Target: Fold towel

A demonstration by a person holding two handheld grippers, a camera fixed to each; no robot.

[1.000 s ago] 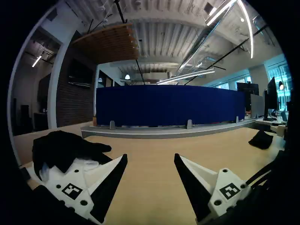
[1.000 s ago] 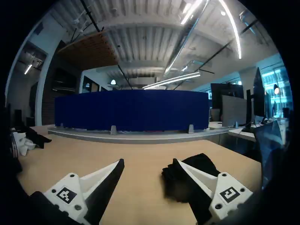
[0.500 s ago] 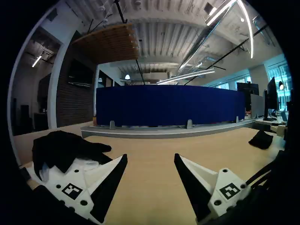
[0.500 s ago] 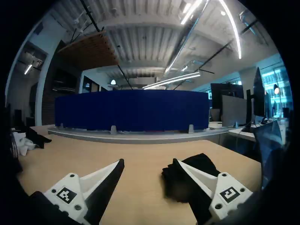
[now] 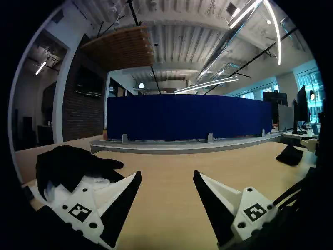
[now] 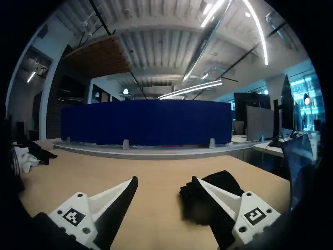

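A crumpled black cloth with a bit of white fabric under it (image 5: 68, 166) lies on the wooden table, just behind the left finger of my left gripper (image 5: 166, 179), which stands open and low over the tabletop with nothing between its fingers. In the right gripper view a black folded towel (image 6: 208, 196) lies on the table by the right finger of my right gripper (image 6: 164, 183), also open and holding nothing. That same black towel (image 5: 290, 155) shows far right in the left gripper view, and the black and white pile (image 6: 32, 157) far left in the right gripper view.
The light wooden table (image 5: 166, 166) stretches ahead to a blue divider panel (image 5: 187, 116) on a grey base at the far edge. Monitors and desks (image 6: 266, 121) stand to the right beyond the table.
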